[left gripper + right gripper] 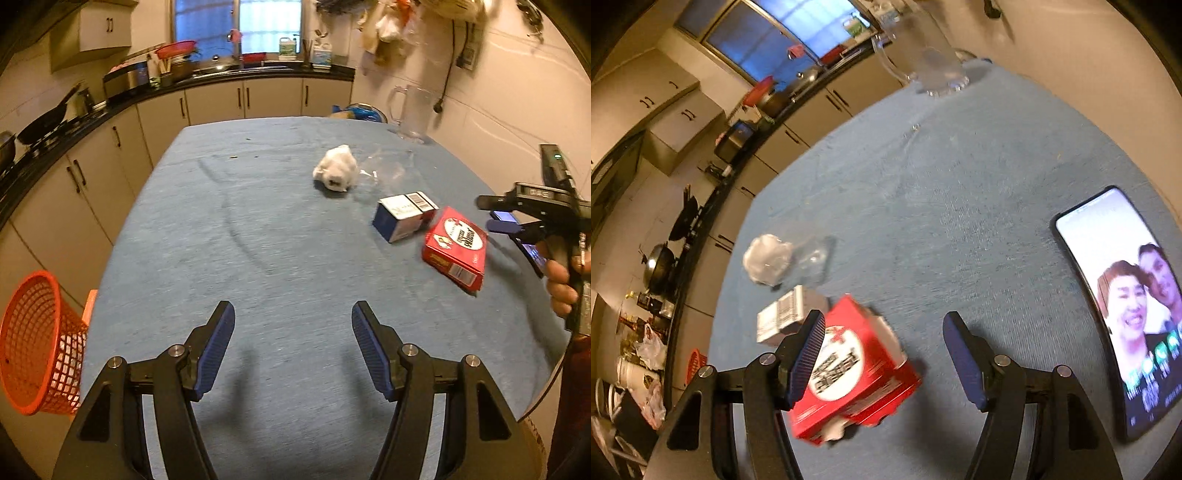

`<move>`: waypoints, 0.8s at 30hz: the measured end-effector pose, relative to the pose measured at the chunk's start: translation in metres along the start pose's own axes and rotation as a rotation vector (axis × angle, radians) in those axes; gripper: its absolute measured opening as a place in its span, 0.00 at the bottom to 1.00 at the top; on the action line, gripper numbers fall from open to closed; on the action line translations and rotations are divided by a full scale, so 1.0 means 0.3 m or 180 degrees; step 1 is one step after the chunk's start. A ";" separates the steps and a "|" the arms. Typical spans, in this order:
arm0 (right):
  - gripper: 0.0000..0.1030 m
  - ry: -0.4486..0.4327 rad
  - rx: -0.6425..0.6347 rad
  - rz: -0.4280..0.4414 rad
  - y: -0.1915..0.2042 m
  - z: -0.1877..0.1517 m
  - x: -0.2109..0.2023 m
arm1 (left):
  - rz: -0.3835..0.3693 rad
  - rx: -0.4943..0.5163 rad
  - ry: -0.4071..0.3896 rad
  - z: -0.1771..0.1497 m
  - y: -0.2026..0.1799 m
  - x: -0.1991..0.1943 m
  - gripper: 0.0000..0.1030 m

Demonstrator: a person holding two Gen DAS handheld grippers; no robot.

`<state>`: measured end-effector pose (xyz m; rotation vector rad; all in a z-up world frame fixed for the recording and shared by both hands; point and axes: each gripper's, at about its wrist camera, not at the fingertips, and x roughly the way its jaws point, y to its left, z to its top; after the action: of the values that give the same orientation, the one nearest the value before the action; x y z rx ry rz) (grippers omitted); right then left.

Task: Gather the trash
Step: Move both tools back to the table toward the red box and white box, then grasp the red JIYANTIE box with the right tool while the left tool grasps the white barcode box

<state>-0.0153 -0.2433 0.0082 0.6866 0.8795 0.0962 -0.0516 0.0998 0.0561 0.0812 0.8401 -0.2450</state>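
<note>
We hold the left gripper [293,314] over the near part of a table [258,240] covered in blue, finely ribbed cloth. Its jaws stand about half apart with only bare cloth between the blue ridged pads. From it, the trash lies toward 1 o'clock: a crumpled white tissue wad [336,171], soft and lumpy, with a crinkled clear plastic wrapper [384,166] just beside it at its 3 o'clock. Nearer us sit a small blue-and-white carton [402,216], boxy with a barcode on top, and a flat red cardboard box [456,247] touching or nearly touching it.

The right gripper [884,321], seen in the left view at 3 o'clock [491,214] with our hand [559,284] on its handle, also has its jaws well apart and grips nothing. In its own view the red box [857,369] lies between the pads, close against the one at 9 o'clock; we cannot tell whether that pad touches it. The carton [783,317] shows at 10 o'clock, the tissue [768,262] and wrapper [812,258] beyond.

An orange plastic mesh basket [37,347] tilts off the table's edge at 8 o'clock in the left view; something pale shows through its mesh, unclear what. A clear glass pitcher [410,114] stands at the far corner. A lit phone [1123,314] lies flat at 3 o'clock in the right view.
</note>
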 end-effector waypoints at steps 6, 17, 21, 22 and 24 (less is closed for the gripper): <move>0.70 0.0264 -0.0327 0.0346 0.080 -0.073 0.006 | 0.0009 -0.0002 0.0041 0.016 0.015 0.018 0.63; 0.76 0.0429 -0.1624 0.0355 0.285 -0.200 -0.105 | -0.0072 -0.0107 0.0033 0.036 0.054 0.031 0.64; 0.76 0.0444 -0.1877 0.0314 0.333 -0.150 -0.022 | -0.0094 -0.0016 0.0037 0.028 0.040 0.029 0.64; 0.77 0.0490 -0.1921 0.0376 0.344 -0.139 0.009 | -0.0094 0.0000 0.0040 0.026 0.041 0.030 0.64; 0.77 0.0559 -0.1969 0.0397 0.352 -0.122 0.065 | -0.0092 0.0000 0.0046 0.028 0.044 0.034 0.64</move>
<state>-0.0089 -0.1349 0.0412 0.1524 0.9105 0.5241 -0.0358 0.1093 0.0537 0.0707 0.8560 -0.2719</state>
